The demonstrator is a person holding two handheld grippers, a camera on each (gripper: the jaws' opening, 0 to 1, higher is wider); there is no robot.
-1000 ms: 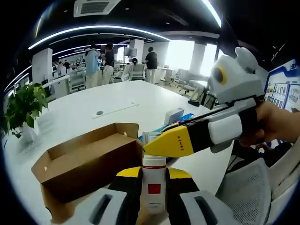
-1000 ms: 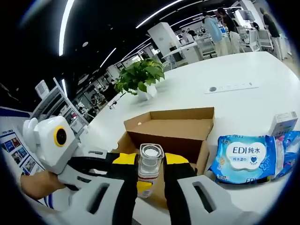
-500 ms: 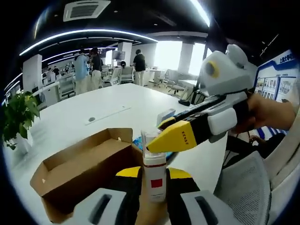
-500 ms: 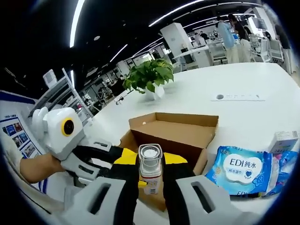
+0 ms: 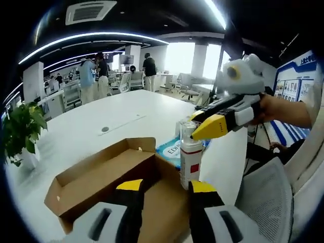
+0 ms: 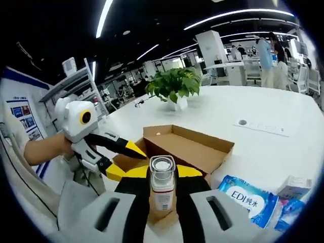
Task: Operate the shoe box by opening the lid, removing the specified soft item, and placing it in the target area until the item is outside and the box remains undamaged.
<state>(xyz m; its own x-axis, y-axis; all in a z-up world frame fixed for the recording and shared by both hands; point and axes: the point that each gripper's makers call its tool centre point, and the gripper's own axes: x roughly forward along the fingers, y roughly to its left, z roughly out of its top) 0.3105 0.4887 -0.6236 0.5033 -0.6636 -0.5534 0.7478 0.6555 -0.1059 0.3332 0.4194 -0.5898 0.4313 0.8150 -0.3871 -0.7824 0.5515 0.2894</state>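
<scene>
A white bottle [image 6: 162, 186] with a red label sits clamped between the jaws of the right hand-held gripper [image 6: 163, 200], held upright above the open box [image 6: 183, 149] and so already clear of it. The left hand-held gripper [image 5: 163, 202] hangs released over the box's near edge, its jaws spread with nothing between them, apparently having let the bottle pass to its partner. A pack of wipes [image 6: 247, 198] lies just beside the box on the white tabletop [image 6: 263, 147], the likely set-down area.
</scene>
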